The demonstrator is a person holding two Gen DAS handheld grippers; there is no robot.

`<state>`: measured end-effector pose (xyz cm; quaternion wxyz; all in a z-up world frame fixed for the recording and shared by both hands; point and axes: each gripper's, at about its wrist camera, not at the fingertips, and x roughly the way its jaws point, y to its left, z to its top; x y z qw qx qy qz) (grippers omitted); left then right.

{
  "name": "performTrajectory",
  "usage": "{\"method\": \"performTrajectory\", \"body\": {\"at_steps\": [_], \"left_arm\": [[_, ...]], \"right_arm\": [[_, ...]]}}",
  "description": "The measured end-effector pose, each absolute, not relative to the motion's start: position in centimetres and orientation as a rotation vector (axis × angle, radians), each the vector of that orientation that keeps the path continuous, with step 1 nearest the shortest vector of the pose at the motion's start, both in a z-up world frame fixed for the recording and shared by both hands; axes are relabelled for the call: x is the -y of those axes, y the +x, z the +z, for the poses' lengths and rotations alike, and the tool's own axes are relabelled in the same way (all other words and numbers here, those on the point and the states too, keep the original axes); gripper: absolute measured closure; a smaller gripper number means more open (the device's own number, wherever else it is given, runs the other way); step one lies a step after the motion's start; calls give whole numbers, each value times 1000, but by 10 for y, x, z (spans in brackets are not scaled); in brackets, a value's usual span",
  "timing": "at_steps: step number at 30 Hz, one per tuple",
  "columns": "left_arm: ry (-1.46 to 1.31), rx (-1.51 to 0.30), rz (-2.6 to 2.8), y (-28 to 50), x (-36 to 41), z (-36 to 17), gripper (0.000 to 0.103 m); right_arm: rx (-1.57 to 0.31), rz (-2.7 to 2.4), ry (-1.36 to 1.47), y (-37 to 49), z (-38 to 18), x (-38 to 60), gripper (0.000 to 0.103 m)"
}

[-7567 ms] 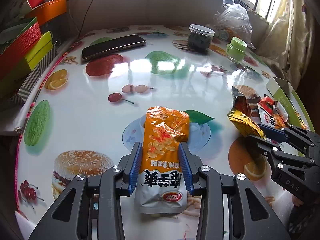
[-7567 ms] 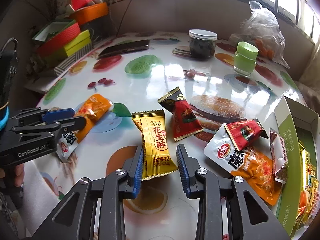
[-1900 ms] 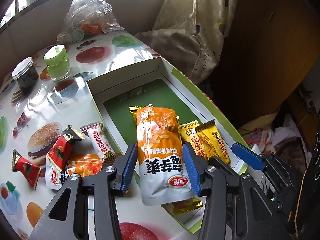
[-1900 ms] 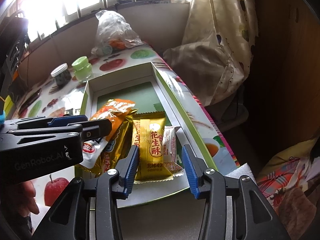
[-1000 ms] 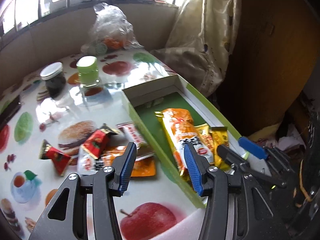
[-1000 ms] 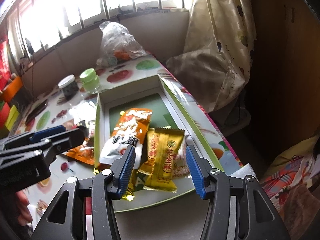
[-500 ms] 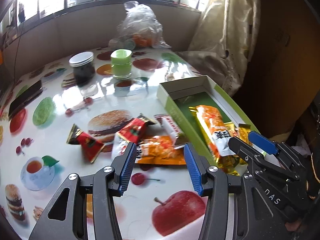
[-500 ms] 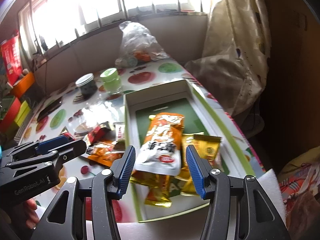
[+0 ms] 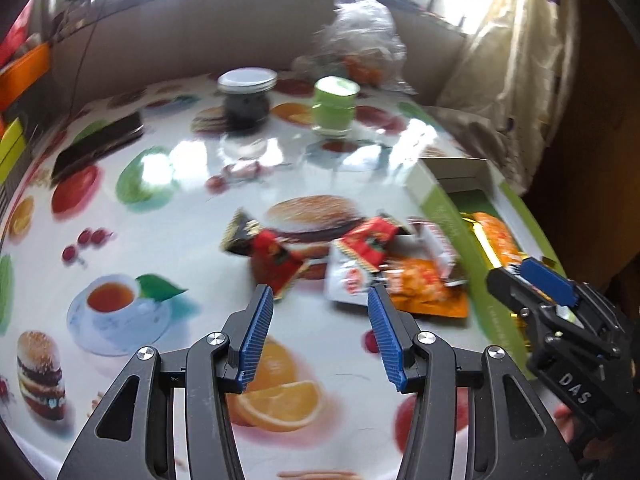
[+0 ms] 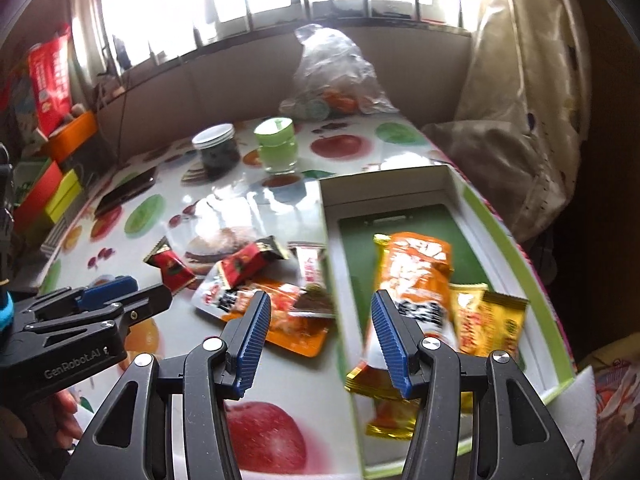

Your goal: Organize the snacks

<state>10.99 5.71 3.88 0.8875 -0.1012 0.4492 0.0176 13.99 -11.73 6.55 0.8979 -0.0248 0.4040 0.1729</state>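
A green and white box (image 10: 516, 248) on the table's right side holds an orange snack bag (image 10: 416, 272) and yellow peanut-candy packets (image 10: 496, 324). Loose snacks lie left of it: two red candy packets (image 9: 276, 256), (image 9: 370, 242), an orange and white bag (image 9: 400, 284) and a white and red packet (image 10: 310, 266). My left gripper (image 9: 322, 330) is open and empty, just short of the loose snacks. My right gripper (image 10: 320, 340) is open and empty, over the box's left wall.
A dark jar (image 9: 246, 98), a green jar (image 9: 334, 106) and a clear plastic bag (image 9: 362, 36) stand at the back. A black phone (image 9: 98, 146) lies at the back left. Coloured boxes (image 10: 52, 188) are stacked at the far left.
Both grippers let go of their snacks into the box and opened. Both have since swung left, away from the box and toward the loose snacks on the table.
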Motion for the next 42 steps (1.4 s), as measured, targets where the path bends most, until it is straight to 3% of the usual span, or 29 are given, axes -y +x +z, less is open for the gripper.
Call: {"method": "performTrajectory", "body": {"at_steps": [32,42], "left_arm": [[-353,-957,124,119,-117,15,52],[-380,-959,109,125,-117,15,52]], "right_arm": [[-969,399,18,203,25,37,52],[-974,364,-26,212,16,31,71]]}}
